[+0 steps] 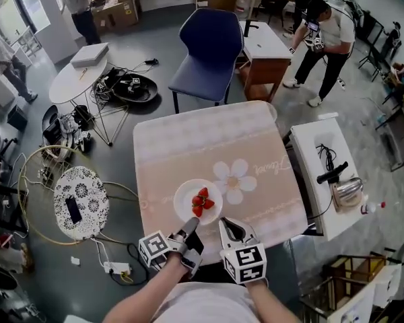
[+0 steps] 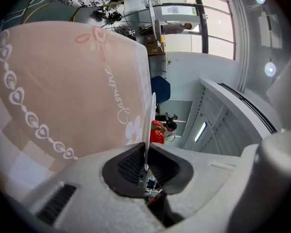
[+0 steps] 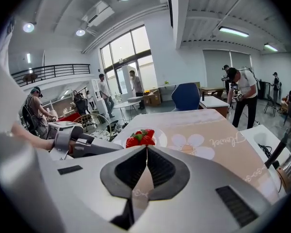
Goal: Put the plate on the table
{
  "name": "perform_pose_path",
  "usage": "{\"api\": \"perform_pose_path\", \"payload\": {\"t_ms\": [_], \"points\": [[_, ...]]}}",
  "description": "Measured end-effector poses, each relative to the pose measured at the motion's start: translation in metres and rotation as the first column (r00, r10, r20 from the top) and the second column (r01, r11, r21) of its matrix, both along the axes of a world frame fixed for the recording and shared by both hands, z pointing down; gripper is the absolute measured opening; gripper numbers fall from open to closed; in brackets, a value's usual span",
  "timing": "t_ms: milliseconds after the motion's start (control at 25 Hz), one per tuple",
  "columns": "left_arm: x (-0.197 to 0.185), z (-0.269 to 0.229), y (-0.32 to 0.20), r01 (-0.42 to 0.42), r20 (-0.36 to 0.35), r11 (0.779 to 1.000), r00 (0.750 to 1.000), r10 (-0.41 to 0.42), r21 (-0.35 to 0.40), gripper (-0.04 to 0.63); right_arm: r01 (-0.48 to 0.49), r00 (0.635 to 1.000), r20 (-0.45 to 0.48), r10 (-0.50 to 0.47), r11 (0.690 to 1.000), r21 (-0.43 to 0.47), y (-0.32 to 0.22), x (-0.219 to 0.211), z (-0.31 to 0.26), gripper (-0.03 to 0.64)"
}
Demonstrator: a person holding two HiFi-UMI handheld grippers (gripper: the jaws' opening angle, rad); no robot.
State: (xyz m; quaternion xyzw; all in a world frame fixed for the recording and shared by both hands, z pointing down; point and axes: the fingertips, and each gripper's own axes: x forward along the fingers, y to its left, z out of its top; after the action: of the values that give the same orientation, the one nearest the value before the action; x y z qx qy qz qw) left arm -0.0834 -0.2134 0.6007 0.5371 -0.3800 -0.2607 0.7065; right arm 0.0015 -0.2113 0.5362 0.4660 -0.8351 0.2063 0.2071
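Note:
A white plate (image 1: 183, 196) with red strawberries (image 1: 202, 202) sits low over the near part of the pink flowered tablecloth (image 1: 209, 140); I cannot tell if it touches the cloth. My left gripper (image 1: 190, 226) is shut on the plate's near rim. In the left gripper view the plate (image 2: 150, 125) shows edge-on, its rim pinched between the dark pads of the left gripper (image 2: 146, 154), with the strawberries (image 2: 156, 132) beyond. My right gripper (image 1: 226, 227) hovers at the table's near edge, just right of the plate, shut on nothing. In the right gripper view the right gripper (image 3: 146, 150) has its pads together, the strawberries (image 3: 140, 137) just ahead.
A blue chair (image 1: 212, 46) stands behind the table, with a wooden desk (image 1: 266, 56) beside it. A white side table (image 1: 326, 210) with tools stands close on the right. To the left are a patterned round stool (image 1: 81, 202), floor cables and a round table (image 1: 77, 79). People stand at the back.

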Motion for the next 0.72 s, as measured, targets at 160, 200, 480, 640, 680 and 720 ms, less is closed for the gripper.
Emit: {"api": "perform_pose_path", "payload": {"t_ms": [160, 200, 480, 640, 680, 720], "points": [[0.014, 0.015, -0.021, -0.032, 0.019, 0.999, 0.999, 0.033, -0.021, 0.02, -0.02, 1.0, -0.002, 0.02, 0.999, -0.029, -0.016, 0.015, 0.012, 0.005], [0.017, 0.018, -0.026, -0.04, 0.022, 0.999, 0.999, 0.041, -0.024, 0.02, -0.024, 1.0, -0.001, 0.024, 0.999, -0.034, -0.02, 0.017, 0.014, 0.005], [0.033, 0.04, -0.048, -0.088, 0.035, 0.994, 0.995, 0.09, -0.057, 0.02, -0.03, 1.0, 0.005, 0.03, 0.998, -0.064, -0.044, 0.025, 0.025, 0.005], [0.033, 0.053, -0.055, -0.089, 0.059, 0.992, 0.994, 0.094, -0.093, 0.02, -0.022, 1.0, 0.013, 0.023, 0.996, -0.083, -0.055, 0.024, 0.032, 0.005], [0.032, 0.055, -0.057, -0.088, 0.063, 0.991, 0.993, 0.095, -0.099, 0.02, -0.019, 1.0, 0.016, 0.02, 0.996, -0.087, -0.056, 0.023, 0.034, 0.005], [0.032, 0.056, -0.059, -0.088, 0.067, 0.991, 0.993, 0.096, -0.104, 0.02, -0.016, 1.0, 0.018, 0.018, 0.996, -0.092, -0.058, 0.022, 0.036, 0.005]]}}
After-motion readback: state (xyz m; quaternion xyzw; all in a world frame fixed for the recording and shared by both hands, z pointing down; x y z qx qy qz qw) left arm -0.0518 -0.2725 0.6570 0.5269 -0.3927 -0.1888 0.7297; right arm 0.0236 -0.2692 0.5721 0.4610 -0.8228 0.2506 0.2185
